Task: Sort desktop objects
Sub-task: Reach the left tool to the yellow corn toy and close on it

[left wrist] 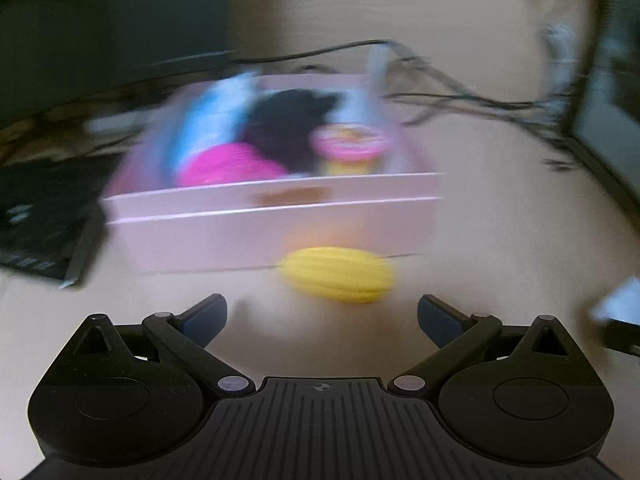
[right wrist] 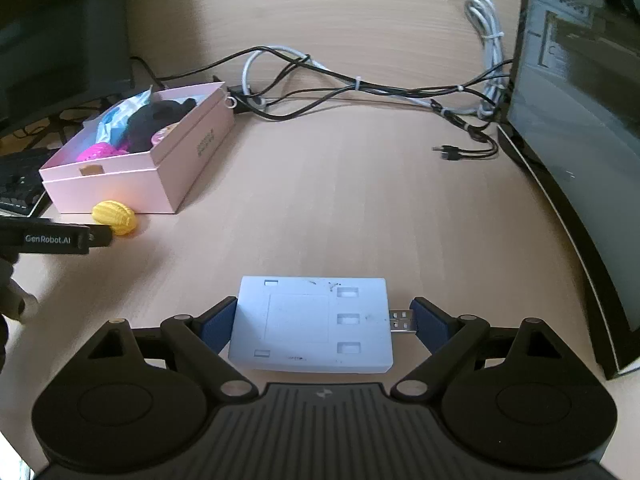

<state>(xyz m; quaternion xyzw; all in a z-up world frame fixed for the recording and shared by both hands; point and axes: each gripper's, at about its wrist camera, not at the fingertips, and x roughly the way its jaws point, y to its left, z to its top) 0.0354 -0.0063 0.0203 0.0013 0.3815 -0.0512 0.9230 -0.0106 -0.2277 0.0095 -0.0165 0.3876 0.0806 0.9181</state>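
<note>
A flat white box-shaped device with a USB plug on its right side lies on the wooden desk. My right gripper is shut across it, the left pad on the box's edge and the right pad on the plug's tip. A yellow ribbed oval toy lies in front of the pink box, just ahead of my left gripper. That gripper is open and holds nothing. In the right wrist view the left gripper reaches toward the yellow toy. The left wrist view is blurred.
The open pink box holds a magenta item, a black item, a blue-white packet and a pink round toy. Tangled black and white cables lie along the back. A dark computer case stands at the right, a keyboard at the far left.
</note>
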